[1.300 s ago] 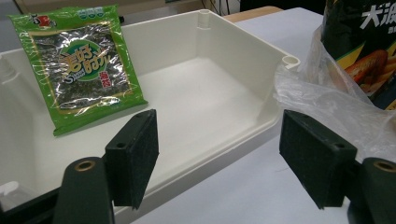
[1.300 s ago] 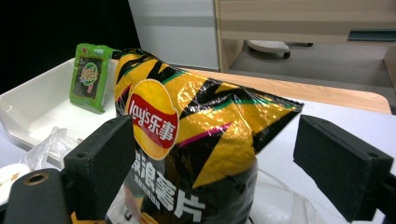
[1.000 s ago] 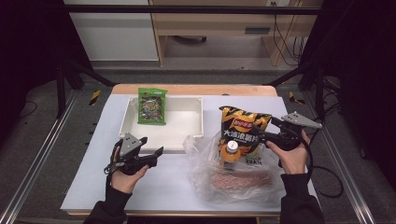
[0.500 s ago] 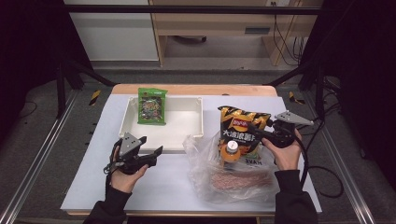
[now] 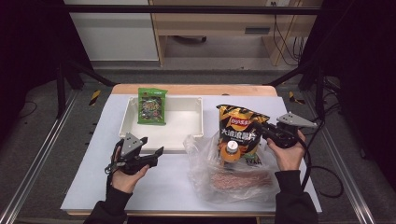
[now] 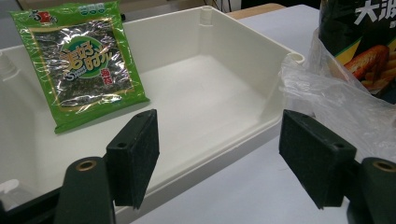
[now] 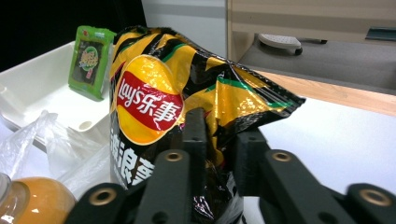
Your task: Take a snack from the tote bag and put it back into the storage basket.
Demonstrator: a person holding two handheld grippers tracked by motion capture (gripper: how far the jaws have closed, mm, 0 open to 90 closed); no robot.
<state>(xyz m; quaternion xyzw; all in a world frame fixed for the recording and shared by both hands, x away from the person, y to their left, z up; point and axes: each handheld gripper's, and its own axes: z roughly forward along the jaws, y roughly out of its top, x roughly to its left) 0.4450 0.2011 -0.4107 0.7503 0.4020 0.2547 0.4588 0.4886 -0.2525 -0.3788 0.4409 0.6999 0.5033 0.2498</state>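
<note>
White surface point(image 5: 177, 186): right tool point(image 5: 264, 132) just closed, pinching chips bag point(image 5: 238, 128) at its right edge; bag upright. Left tool point(image 5: 156, 154) spread, empty, near tray point(image 5: 187, 140).

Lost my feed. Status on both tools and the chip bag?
Right tool just closed, pinching chip bag edge. Left tool open, idle near white tray. Bag upright in plastic bag, beside orange bottle.

Bare table point(image 5: 173, 186) before left claw point(image 5: 156, 151); white tray point(image 5: 187, 135) wall just beyond.

Seaweed packet point(image 5: 151, 105) in tray point(image 5: 187, 135); chip bag point(image 5: 239, 128) right of tray, bottle point(image 5: 229, 150) before it.
</note>
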